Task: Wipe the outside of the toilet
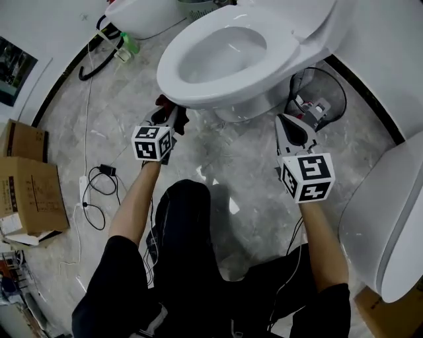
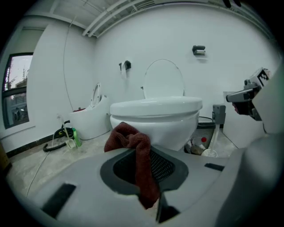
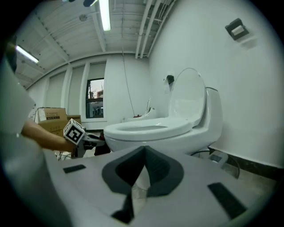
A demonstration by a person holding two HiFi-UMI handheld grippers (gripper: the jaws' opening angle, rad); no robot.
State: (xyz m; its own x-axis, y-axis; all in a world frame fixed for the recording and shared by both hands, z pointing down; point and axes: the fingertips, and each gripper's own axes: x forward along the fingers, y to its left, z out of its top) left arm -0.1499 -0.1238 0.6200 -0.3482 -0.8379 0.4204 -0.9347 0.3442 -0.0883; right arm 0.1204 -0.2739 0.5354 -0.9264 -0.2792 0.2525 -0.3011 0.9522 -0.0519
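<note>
The white toilet [image 1: 228, 56] stands ahead with its seat down and lid up; its bowl [image 2: 155, 119] fills the middle of the left gripper view. My left gripper [image 1: 172, 113] is low at the bowl's front left, shut on a dark red cloth [image 2: 135, 146] that bunches above the jaws. The cloth [image 1: 165, 102] sits just below the bowl's rim; I cannot tell if it touches. My right gripper [image 1: 289, 123] is shut with nothing in it, near the floor at the base's right side. The toilet [image 3: 177, 126] is a short way beyond its tips [image 3: 143, 153].
A wire wastebasket with a black liner [image 1: 322, 92] stands right of the toilet base. A second white toilet [image 1: 390, 224] is at the far right, another fixture [image 1: 135, 14] at top left with a green bottle [image 1: 130, 43]. Cardboard boxes [image 1: 26, 191] and cables [image 1: 92, 191] lie left.
</note>
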